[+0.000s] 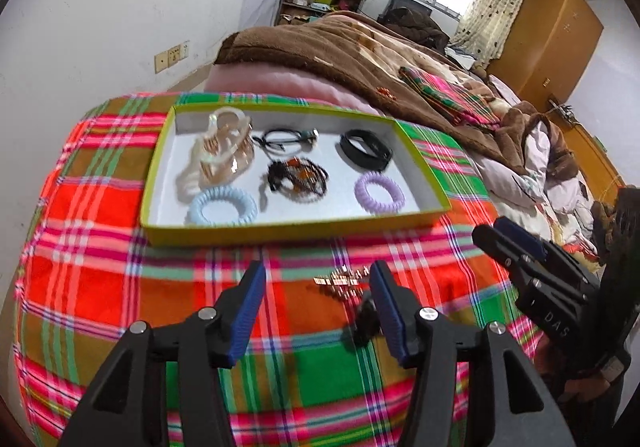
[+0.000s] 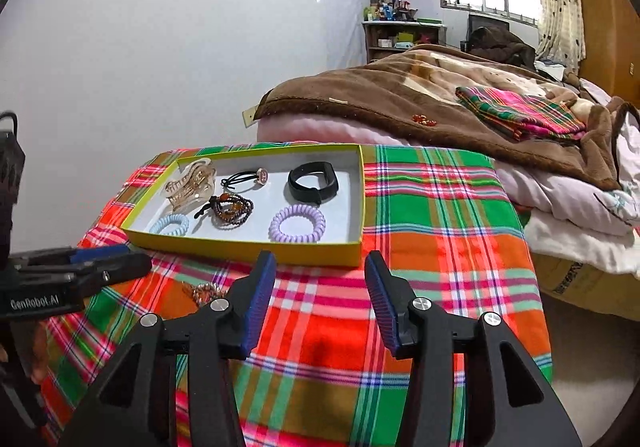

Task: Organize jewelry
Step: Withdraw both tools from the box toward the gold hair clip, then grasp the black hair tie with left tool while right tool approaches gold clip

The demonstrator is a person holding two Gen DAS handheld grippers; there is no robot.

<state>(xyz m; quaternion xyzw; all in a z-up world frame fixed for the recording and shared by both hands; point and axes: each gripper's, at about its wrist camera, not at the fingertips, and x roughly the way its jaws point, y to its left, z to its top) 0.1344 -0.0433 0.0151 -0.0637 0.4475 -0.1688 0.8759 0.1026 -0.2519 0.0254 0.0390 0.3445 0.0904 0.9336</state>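
Note:
A yellow-green box lid point(image 1: 288, 229) point(image 2: 256, 247) lies on the plaid cloth. Inside it lie a beige hair claw point(image 1: 224, 151) point(image 2: 190, 185), a black hair tie point(image 1: 284, 139) point(image 2: 244, 179), a black band point(image 1: 366, 149) point(image 2: 314, 177), a beaded bracelet point(image 1: 298, 177) point(image 2: 232, 209), a blue coil tie point(image 1: 222, 205) point(image 2: 172, 225) and a purple coil tie point(image 1: 380, 191) point(image 2: 298, 223). A gold chain point(image 1: 342, 281) point(image 2: 204, 293) lies on the cloth before the box, just left of my left gripper's right finger. My left gripper point(image 1: 318, 283) is open and empty. My right gripper point(image 2: 320, 271) is open and empty.
The plaid cloth point(image 1: 100, 239) point(image 2: 448, 231) covers a small table. A bed with a brown blanket point(image 1: 340, 47) point(image 2: 400, 95) and a folded plaid cloth point(image 2: 524, 111) stands behind. A small black object point(image 1: 366, 321) lies by the chain. The right gripper shows in the left wrist view point(image 1: 528, 259).

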